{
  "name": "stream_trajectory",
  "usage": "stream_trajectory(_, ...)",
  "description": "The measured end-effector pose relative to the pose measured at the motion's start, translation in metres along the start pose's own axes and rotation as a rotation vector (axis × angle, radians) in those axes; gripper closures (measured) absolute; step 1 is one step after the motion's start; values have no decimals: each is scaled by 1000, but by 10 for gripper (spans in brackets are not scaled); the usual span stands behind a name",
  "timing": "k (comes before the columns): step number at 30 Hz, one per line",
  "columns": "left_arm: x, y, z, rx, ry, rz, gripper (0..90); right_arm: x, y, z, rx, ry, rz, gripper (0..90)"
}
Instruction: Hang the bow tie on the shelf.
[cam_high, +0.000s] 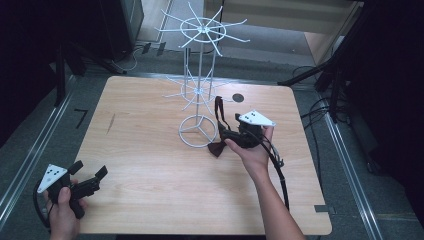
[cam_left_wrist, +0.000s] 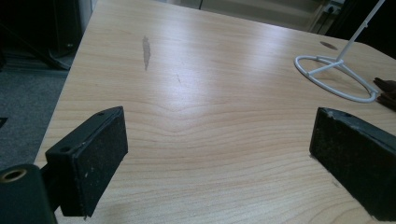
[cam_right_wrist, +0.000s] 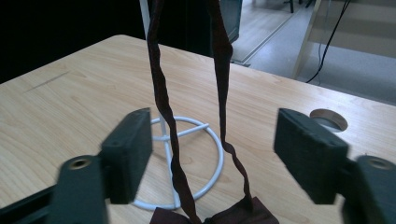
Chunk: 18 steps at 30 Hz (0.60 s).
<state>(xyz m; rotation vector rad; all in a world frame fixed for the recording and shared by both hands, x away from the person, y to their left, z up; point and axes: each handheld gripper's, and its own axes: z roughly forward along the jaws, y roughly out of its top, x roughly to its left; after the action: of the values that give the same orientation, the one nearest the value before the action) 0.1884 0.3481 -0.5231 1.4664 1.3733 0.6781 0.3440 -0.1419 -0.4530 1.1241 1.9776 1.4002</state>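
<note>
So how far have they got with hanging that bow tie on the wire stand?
Its strap already hangs from the white stand. The right gripper has open jaws, the strap between them unpinched. The bow rests on the table; only withdrawing seems left. The left gripper waits, open.

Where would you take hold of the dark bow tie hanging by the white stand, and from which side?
Probably by one strand of its strap, not the bow resting on the table. The two strands run taut and nearly upright, apart from each other, between the open jaws of the right gripper. Come level from the person's side, in front of the stand, jaws either side of a strand.
</note>
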Motion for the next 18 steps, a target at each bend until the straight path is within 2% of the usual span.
stream_trajectory(1,0,0,0,0,0,0,49,0,0,0,0,0,0,241)
stream_trajectory(3,0,0,0,1,1,0,50,0,-1,-4,7,-17,-1,164)
stream_trajectory(7,0,0,0,2,1,1,50,-2,-2,-10,11,-20,-5,129)
stream_trajectory(10,0,0,0,1,1,0,50,-4,-4,-14,11,-61,-2,86)
stream_trajectory(18,0,0,0,3,2,1,50,-15,-11,-27,14,-52,27,34)
